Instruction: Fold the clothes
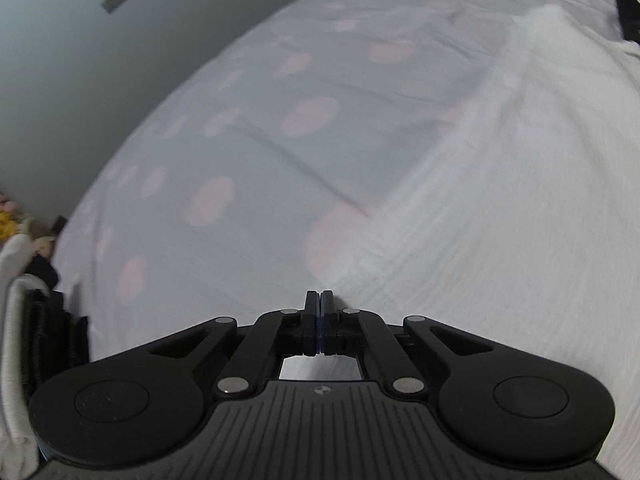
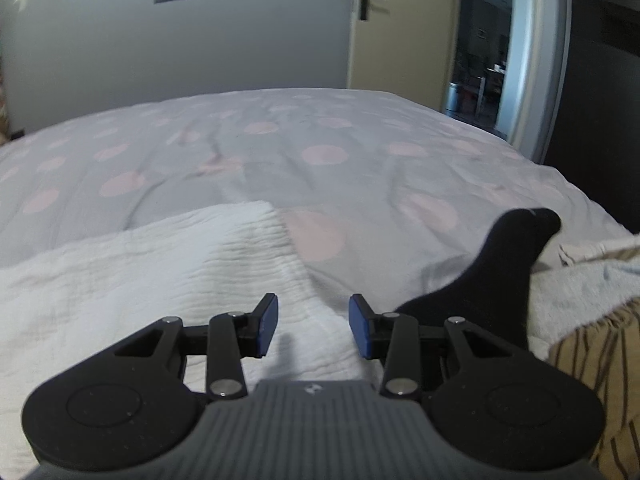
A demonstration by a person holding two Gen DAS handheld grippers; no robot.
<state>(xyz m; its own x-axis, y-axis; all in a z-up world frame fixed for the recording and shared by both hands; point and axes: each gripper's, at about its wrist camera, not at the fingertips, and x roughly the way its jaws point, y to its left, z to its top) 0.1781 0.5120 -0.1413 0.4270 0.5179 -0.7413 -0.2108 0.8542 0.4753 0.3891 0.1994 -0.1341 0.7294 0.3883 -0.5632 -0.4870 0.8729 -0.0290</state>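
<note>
White garment point(image 2: 140, 272): a crinkled white cloth, spread flat on the near part of the bed; its far corner lies on the spotted cover.
Left gripper point(image 1: 319, 300): jaws fully together at the cloth's near corner; whether a layer of fabric is pinched between them cannot be told.
Right gripper point(image 2: 313, 326): pads apart, hovering over the cloth's right edge, nothing between them.
Step in hand: judged to be taking two corners for a fold.
Doing it well: the right pads should straddle the hem before closing, and both corners should rise evenly so the cloth stays taut.
Bed cover point(image 2: 320, 152): grey with pink spots, lightly creased.
Black sock point(image 2: 500, 264): just right of the garment.
Striped fabric point(image 2: 592, 352): heaped at far right.
Containers: none visible.
</note>
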